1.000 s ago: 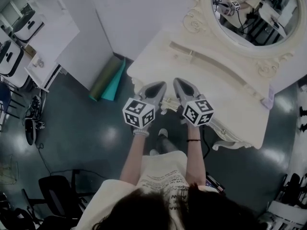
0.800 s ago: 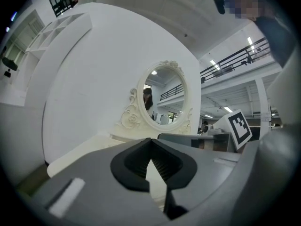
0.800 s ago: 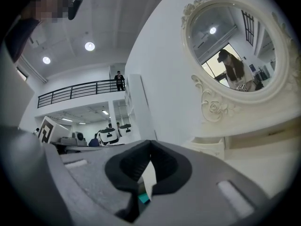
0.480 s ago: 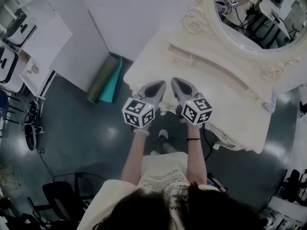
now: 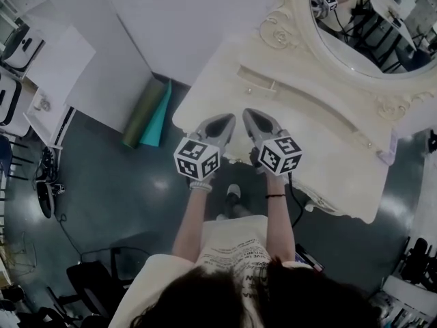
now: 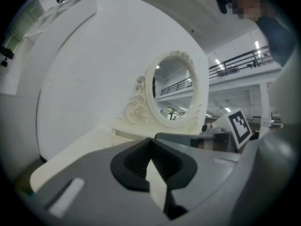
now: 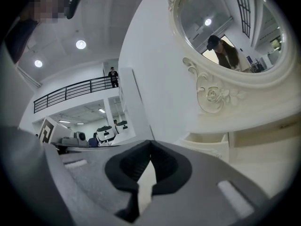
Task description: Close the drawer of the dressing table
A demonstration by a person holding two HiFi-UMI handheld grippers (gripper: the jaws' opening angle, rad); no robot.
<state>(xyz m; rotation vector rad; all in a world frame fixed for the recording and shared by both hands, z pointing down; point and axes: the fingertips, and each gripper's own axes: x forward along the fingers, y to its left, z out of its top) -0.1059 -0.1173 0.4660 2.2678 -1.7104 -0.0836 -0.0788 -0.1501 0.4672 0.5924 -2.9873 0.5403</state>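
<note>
Grey left gripper [image 5: 227, 120] and right gripper [image 5: 248, 114], jaws pressed together (both empty), by dressing table [image 5: 328, 145].

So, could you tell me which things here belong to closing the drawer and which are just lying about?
Job:
- drawer, open
- dressing table
- left claw and right claw, both shut

Lying about:
- rolled mats
- chair

Dark glossy floor [image 5: 123, 183] w/ green & teal rolled mats [image 5: 151, 113] by a white partition wall [image 5: 177, 26], black office chairs [image 5: 89, 279] bottom left, mezzanine railing [image 7: 70, 95] & round ceiling lights [image 7: 81, 44] beyond.
</note>
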